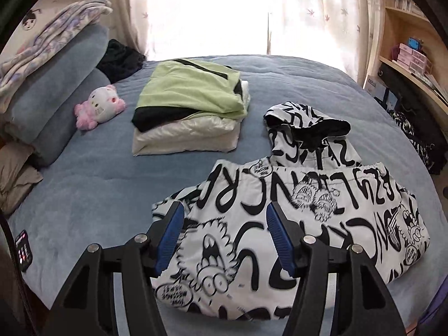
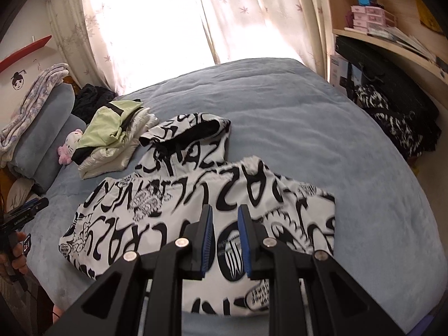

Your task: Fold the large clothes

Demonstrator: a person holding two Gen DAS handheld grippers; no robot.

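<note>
A white hooded jacket with black cartoon lettering [image 1: 280, 196] [image 2: 168, 204] lies folded into a block on the blue bed [image 1: 84, 196] [image 2: 308, 112]. Its hood [image 1: 302, 128] [image 2: 190, 128] sticks out at the far side. My left gripper [image 1: 225, 207] hovers above the jacket's left part, open wide, nothing between its blue pads. Over the jacket's right part hangs my right gripper [image 2: 226, 208], with a narrow gap between the pads and no cloth in it. The left gripper [image 2: 25, 212] also shows at the left edge of the right wrist view, held by a hand [image 2: 16, 252].
A stack of folded clothes, light green on top [image 1: 190, 103] [image 2: 112, 140], sits left of the hood. A pink-and-white plush toy [image 1: 100, 106] [image 2: 70, 145] and blue pillows [image 1: 56, 98] lie at the left. Wooden shelves [image 2: 378, 28] and a dark patterned heap [image 2: 392, 117] stand right of the bed.
</note>
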